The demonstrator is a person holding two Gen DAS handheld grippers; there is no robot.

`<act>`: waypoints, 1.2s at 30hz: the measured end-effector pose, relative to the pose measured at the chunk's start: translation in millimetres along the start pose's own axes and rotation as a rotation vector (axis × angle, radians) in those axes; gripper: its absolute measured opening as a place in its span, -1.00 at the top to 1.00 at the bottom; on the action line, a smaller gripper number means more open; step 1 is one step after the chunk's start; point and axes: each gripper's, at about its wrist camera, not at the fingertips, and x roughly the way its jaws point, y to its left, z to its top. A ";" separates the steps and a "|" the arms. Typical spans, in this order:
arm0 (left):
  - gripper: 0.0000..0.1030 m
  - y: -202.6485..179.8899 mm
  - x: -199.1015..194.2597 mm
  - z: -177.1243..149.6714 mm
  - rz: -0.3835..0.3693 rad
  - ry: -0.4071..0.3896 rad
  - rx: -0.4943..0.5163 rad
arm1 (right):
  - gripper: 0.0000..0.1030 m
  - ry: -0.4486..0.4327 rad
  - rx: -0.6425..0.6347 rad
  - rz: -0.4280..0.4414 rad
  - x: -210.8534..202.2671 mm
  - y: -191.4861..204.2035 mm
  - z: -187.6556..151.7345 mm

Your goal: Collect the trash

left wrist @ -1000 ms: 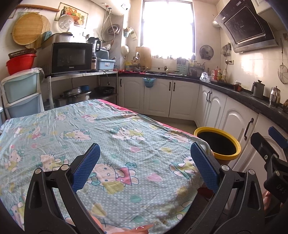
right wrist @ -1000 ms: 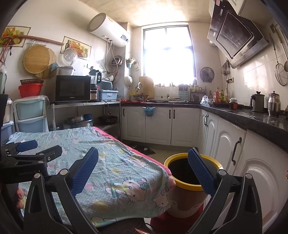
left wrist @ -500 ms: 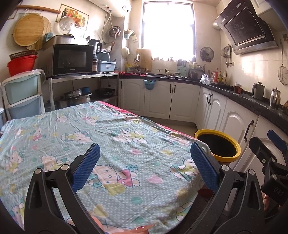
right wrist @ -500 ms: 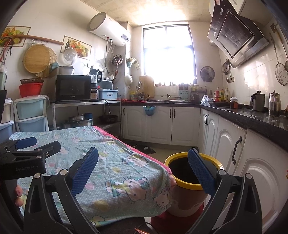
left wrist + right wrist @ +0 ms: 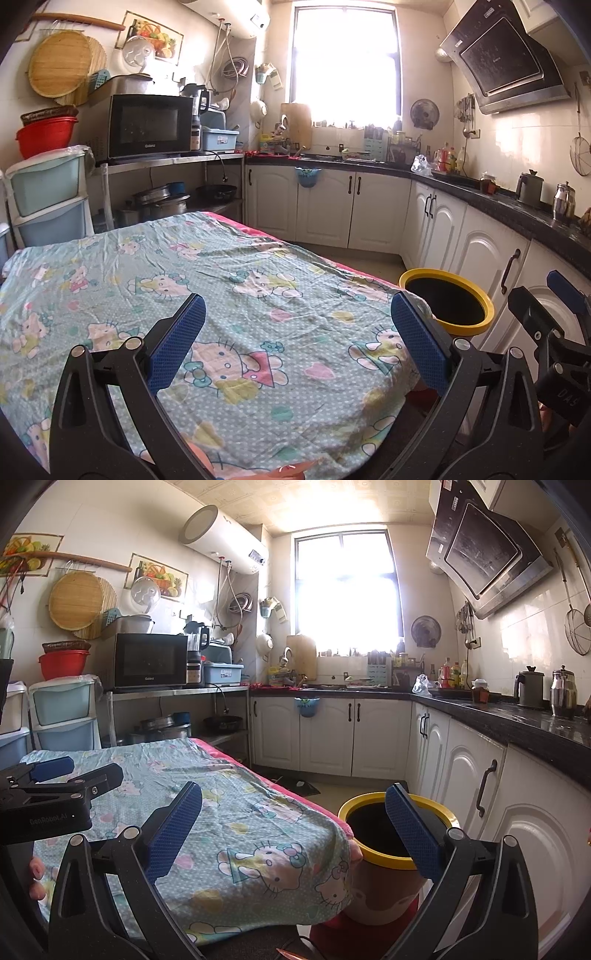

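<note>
A bin with a yellow rim [image 5: 447, 304] stands on the floor at the table's right end; it also shows in the right wrist view [image 5: 391, 830]. My left gripper [image 5: 295, 339] is open and empty above the table covered with a Hello Kitty cloth [image 5: 221, 280]. My right gripper [image 5: 293, 830] is open and empty, held over the table's near right corner [image 5: 258, 849] and the bin. Each gripper appears at the edge of the other's view, the right one [image 5: 546, 332] and the left one [image 5: 55, 790]. No trash is visible on the cloth.
White kitchen cabinets [image 5: 461, 775] with a black counter [image 5: 517, 716] run along the right and back. A microwave [image 5: 147, 125] on a metal shelf and plastic drawers [image 5: 48, 199] stand at the left. Floor shows between table and cabinets.
Both grippers stay open. The left wrist view has tilted up slightly, so the table sits a little lower in frame. The right wrist view is almost unchanged.
</note>
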 end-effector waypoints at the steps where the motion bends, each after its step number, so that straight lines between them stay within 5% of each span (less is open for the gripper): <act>1: -0.80 -0.6 -0.2 -0.6 0.002 0.001 0.001 | -0.88 0.001 -0.001 0.000 0.2 -0.2 -0.2; 36: -0.80 0.0 -2.0 2.1 0.005 -0.002 -0.001 | -0.88 0.004 0.003 0.000 0.1 0.0 0.0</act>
